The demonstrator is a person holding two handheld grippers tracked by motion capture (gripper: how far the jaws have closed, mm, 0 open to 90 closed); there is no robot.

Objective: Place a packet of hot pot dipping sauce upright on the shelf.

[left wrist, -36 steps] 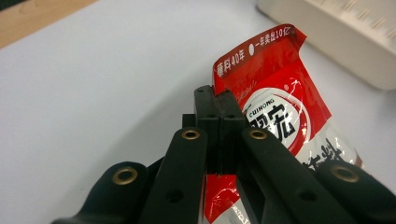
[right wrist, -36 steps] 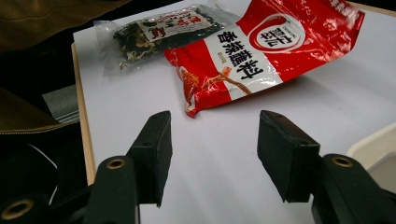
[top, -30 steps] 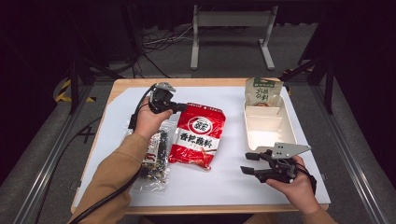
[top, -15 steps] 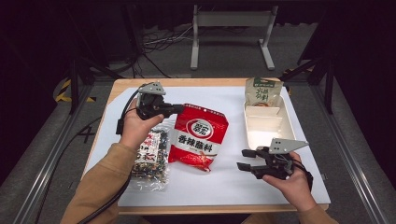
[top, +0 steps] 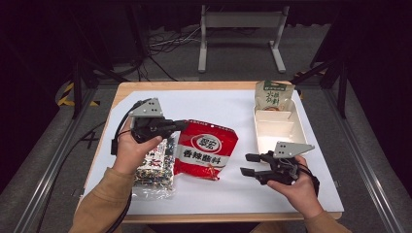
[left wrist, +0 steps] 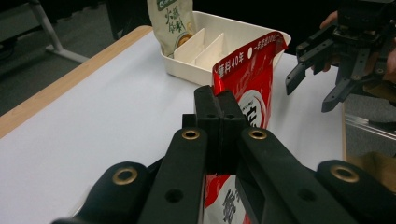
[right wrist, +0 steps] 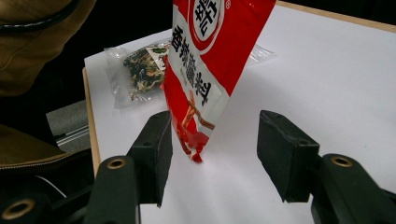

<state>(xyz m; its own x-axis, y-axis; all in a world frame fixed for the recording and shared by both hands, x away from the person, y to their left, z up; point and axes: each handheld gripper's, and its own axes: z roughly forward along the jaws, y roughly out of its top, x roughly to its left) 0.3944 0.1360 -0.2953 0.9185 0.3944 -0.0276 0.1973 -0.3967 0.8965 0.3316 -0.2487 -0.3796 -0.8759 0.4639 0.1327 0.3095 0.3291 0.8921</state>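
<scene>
Two claws, left claw (top: 180,125) clamping red packet (top: 206,150) now lifted, right claw (top: 250,164) open.

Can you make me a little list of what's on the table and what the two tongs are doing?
left tongs: shut on the red packet's edge
red packet: lifted at one side, lower corner by the table
right tongs: open, near the packet's lower corner
clear packet: flat on the table, beside the red one
white tray: green packet leaning in it
</scene>
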